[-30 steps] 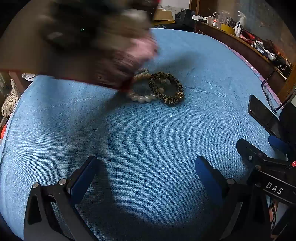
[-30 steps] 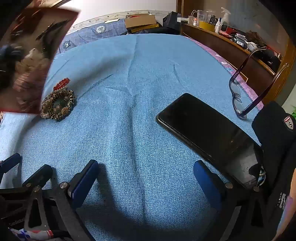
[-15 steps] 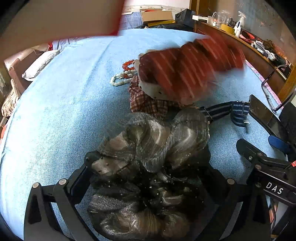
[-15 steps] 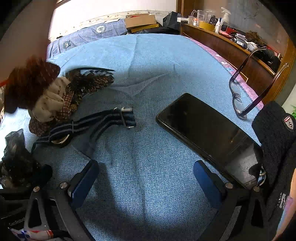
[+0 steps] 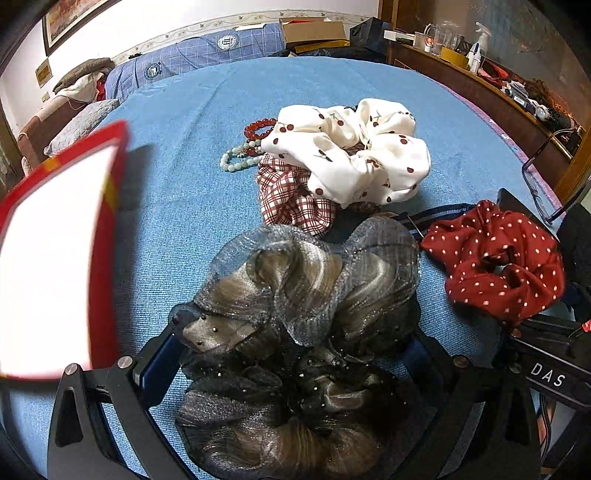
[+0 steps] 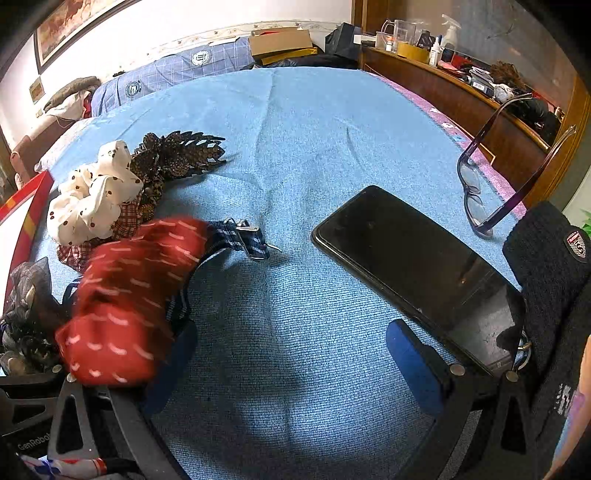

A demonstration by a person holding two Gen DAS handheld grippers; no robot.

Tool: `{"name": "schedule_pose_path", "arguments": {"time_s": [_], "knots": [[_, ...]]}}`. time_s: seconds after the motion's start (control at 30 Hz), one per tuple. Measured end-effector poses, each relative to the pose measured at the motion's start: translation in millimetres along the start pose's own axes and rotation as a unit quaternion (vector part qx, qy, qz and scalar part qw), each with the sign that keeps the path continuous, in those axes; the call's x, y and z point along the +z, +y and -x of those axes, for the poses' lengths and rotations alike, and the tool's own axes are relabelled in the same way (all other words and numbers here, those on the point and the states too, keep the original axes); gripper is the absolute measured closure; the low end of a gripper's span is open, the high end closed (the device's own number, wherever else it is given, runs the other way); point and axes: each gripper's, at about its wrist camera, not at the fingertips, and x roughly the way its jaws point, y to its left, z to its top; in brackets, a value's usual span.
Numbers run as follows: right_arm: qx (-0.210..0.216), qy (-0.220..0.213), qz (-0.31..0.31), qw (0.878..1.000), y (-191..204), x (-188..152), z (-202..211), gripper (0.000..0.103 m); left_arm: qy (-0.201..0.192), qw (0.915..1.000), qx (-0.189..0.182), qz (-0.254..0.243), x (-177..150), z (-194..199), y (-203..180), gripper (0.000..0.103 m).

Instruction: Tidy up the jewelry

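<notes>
A: Red-rimmed box (image 5: 55, 258), contents?
B: Blurred; cannot tell. It sits left of the grey scrunchie (image 5: 303, 332).
A: Grippers?
B: Left gripper (image 5: 291, 365) wide open, grey scrunchie lying between its fingers, not clamped. Right gripper (image 6: 291, 354) wide open, holding nothing.
A: Jewelry?
B: Bead bracelets (image 5: 245, 147) beyond the grey scrunchie, touching the white scrunchie (image 5: 354, 155).

A home bedroom; a blue bedspread (image 6: 332, 147) covers the bed; pillows (image 5: 207, 59) line the wall; a framed picture (image 6: 70, 22) hangs above; a cluttered wooden sideboard (image 6: 461, 92) stands alongside.
</notes>
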Motion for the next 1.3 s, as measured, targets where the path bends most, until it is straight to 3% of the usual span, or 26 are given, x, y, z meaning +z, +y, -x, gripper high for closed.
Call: {"name": "schedule_pose_path", "arguments": {"time_s": [0.5,0.7,0.83,0.93,1.07,1.2,1.3], "knots": [[0.001,0.000,0.002,1.000,0,1,-2,0.000,0.000,1.0000,0.000,0.000,0,0,0,0.000],[0.023,0.021,0.044,0.999,-6,1,-2,0.000,0.000,0.9999,0.007,0.007,1,1,-1,0.000],[0.058,0.026,0.012,0.998,-23,-9,13,0.000,-0.007,0.9997,0.021,-0.012,-3,11,-8,0.000],[0.038,-0.009,0.001,0.999,-39,-26,39,0.000,-0.095,0.9944,0.035,-0.031,-24,57,-18,0.000],[0.050,-0.090,-0.004,0.995,-48,-45,89,0.000,-0.178,0.9829,0.040,-0.027,-42,113,-9,0.000],[0.100,-0.231,-0.016,0.968,-43,-67,158,0.000,-0.230,0.9716,0.057,0.002,-47,154,17,0.000],[0.113,-0.279,-0.015,0.954,-29,-78,181,0.000,-0.235,0.9707,0.048,0.015,-48,167,33,0.000]]}}
